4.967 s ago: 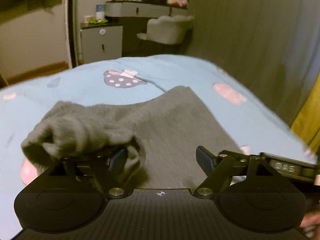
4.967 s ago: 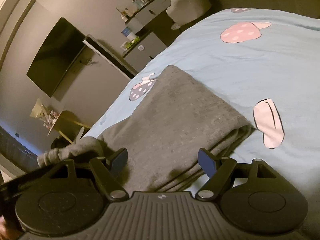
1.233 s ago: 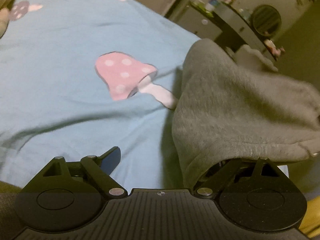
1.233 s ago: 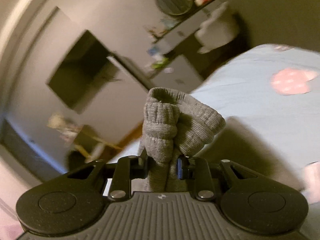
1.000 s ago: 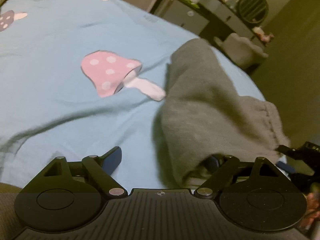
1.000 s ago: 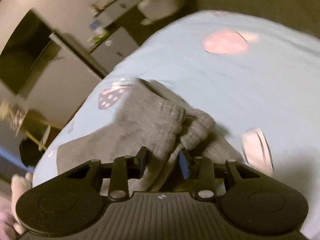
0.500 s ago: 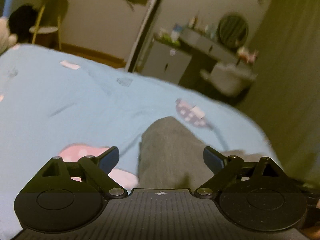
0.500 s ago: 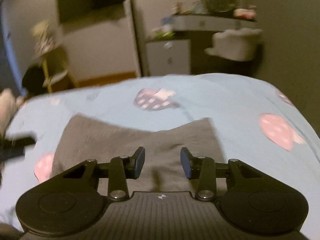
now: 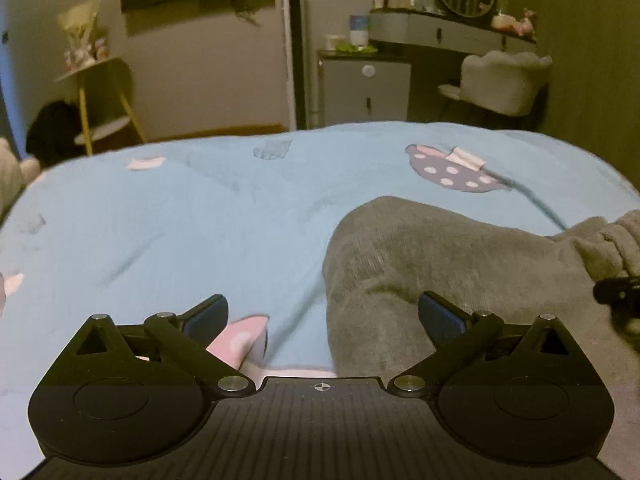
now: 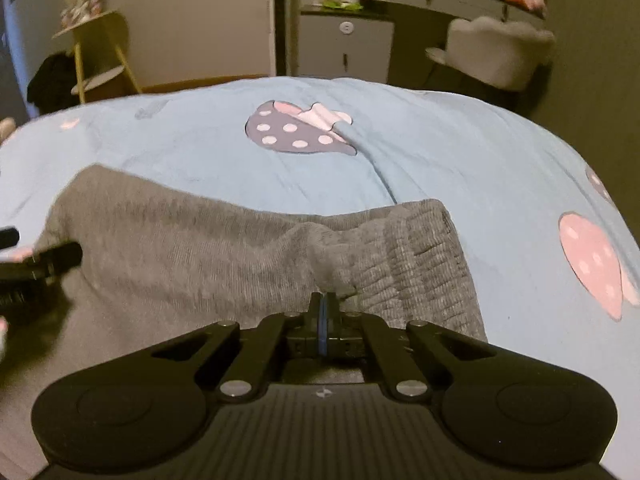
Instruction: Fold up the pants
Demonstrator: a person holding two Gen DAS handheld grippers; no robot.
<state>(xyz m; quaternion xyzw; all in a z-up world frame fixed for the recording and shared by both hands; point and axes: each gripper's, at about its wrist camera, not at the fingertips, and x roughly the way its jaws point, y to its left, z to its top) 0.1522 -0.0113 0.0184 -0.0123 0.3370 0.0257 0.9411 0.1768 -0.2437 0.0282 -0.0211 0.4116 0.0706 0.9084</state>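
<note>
Pants (image 10: 224,248) of grey ribbed knit lie folded in a broad band across the light blue bedspread (image 9: 200,208), elastic waistband at the right end. The right gripper (image 10: 324,306) hangs just above the waistband, jaws just brought together, pads touching with nothing between them. The left gripper (image 9: 322,314) stands at the left end of the fold, jaws just spread wide, empty, one finger over cloth, the other over bedspread.

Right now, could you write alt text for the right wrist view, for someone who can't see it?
Grey pants lie folded on a light blue mushroom-print bedspread, ribbed waistband to the right. The right gripper is shut and empty, just above them.
</note>
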